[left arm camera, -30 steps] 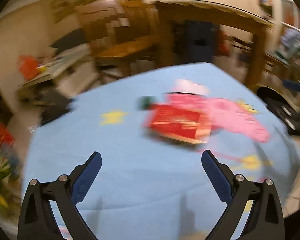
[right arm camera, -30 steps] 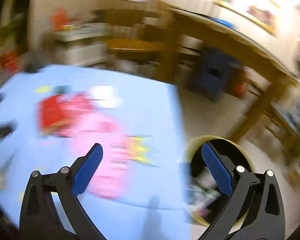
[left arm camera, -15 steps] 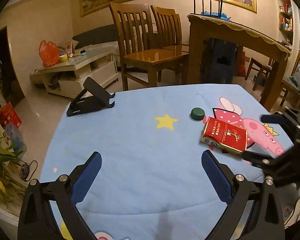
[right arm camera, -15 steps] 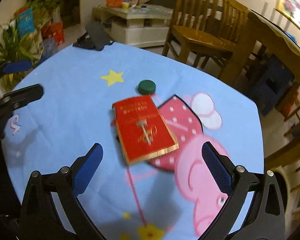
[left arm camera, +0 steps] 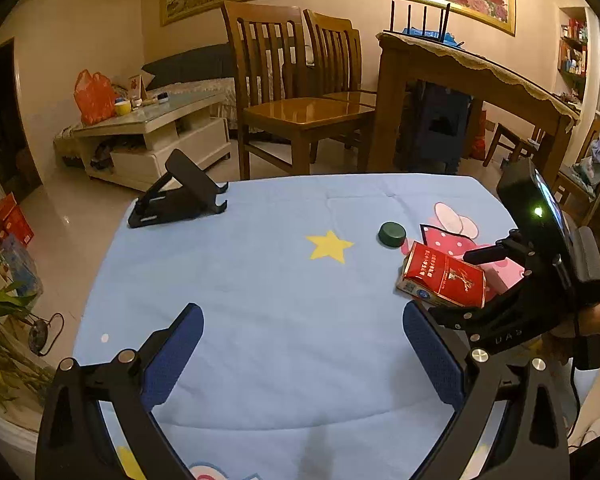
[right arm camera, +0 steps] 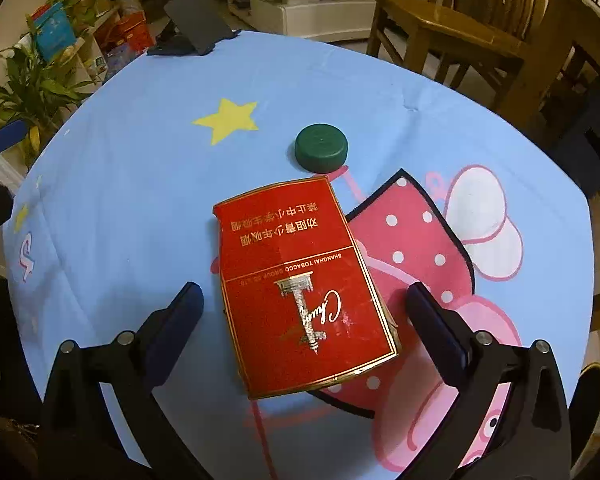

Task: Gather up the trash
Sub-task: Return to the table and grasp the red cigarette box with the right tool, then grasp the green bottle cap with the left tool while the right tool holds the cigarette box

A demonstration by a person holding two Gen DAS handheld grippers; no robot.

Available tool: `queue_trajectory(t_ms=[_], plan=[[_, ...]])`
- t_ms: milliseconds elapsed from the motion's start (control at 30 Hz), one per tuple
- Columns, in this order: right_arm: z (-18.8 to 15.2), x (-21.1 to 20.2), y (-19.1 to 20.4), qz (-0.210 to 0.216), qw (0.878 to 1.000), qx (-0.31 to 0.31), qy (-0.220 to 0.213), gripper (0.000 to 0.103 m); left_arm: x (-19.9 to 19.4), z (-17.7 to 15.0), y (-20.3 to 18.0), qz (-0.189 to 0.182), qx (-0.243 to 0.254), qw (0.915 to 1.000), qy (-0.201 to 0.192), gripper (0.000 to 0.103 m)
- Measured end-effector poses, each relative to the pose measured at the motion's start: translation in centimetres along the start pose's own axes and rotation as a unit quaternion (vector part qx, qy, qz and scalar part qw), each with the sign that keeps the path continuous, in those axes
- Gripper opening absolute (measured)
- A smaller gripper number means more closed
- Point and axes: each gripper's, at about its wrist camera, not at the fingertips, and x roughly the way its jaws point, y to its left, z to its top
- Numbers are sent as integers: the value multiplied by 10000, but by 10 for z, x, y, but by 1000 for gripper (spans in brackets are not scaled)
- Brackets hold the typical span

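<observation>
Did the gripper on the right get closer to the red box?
Yes. The right gripper has come down and forward: its open fingers now straddle the red box, which looks bigger, and the green cap lies nearer ahead.

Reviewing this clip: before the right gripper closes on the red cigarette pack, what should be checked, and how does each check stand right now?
1. Right gripper open wide enough: ok, fingers stand either side of the red cigarette pack.
2. Pack centred between fingers: ok, roughly.
3. Fingers low enough to pinch the pack's sides: cannot tell.
4. Green bottle cap clear of the grasp: ok, beyond the pack's far end.
5. Left gripper out of the way: ok, open over bare blue tablecloth.
6. Trash bin position: cannot tell.
</observation>
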Motion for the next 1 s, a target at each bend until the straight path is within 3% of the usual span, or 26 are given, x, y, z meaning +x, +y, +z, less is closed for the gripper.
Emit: queue_trajectory(t_ms=[200,467,533,567,633,733,900,1000], plan=[[-11,-2,8,-141,9995,161,-213,99,7,-1,0,46,-21,9999,116,96],[-9,-3,11,-156,9997,15,-173,98,20,-3,4,68,-202,9993,319,96],[-12,-7,14,-62,9996,-59,-273,86,23,-4,2,88,-186,9992,353,96],[-13,-10,16,-43,9994,-80,-339,70,23,-4,1,99,-166,9992,364,96],[-15,-14,24,-237,9990,-182,-331,69,25,-5,-2,149,-108,9991,390,96],[-20,-19,30,-184,9991,-204,-329,69,29,-6,-3,199,-72,9988,452,96],[-56,-45,23,165,9975,302,-614,69,36,-9,-7,187,-40,9982,575,96],[-93,-76,2,106,9912,907,-962,69,49,-6,-15,-131,-78,9966,810,96]])
